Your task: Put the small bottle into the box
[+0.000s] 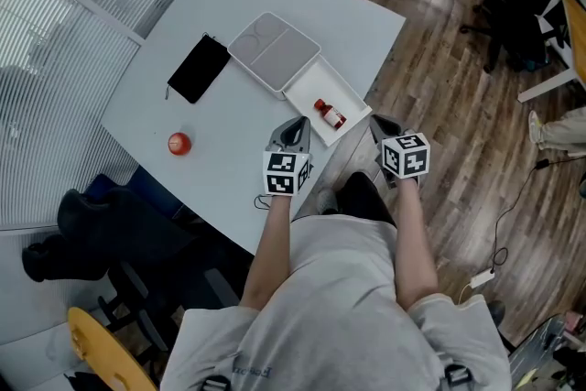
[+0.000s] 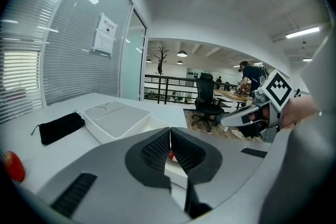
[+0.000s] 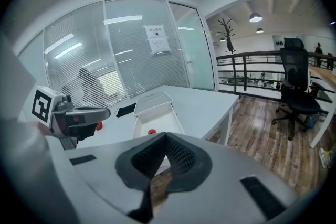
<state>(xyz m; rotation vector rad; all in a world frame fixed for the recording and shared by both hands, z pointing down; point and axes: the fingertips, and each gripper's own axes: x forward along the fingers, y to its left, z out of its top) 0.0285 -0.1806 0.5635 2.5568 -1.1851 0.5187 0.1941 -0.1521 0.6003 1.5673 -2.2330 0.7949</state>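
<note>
Bottle: the small bottle (image 1: 330, 114) lies on its side inside the box (image 1: 320, 80), red cap to the far-left. It's where the task wants it, so the job looks done by my read.
Box: open white tray at the table's near-right edge. What looks like its lid (image 1: 273, 50) lies flat against the box's far-left side, prob. set off so the bottle could go in from above.
L gripper: left gripper (image 1: 295, 129) has its jaws pressed together w/ nothing in them. It hangs over the table just on the near side of the box. The red cap seen past its tips in the left gripper view is the bottle in the box beyond, not a grip.
R gripper: right gripper (image 1: 381, 127) has its jaws fully together too, empty. It's off the table's near-right edge, over wood floor, just beside the box corner.
Why so: both are closed & clear of the box. Reads as a rest/finish pose, since neither needs to reach in w/ the bottle down.
Others: black pouch (image 1: 198, 69) & red ball (image 1: 179, 143) sit further left on the table (image 1: 229, 5), well apart from the box. Prob. not part of the job.
Risk: the box is close to the table edge, so a nudge from either gripper could shift it off.
</note>
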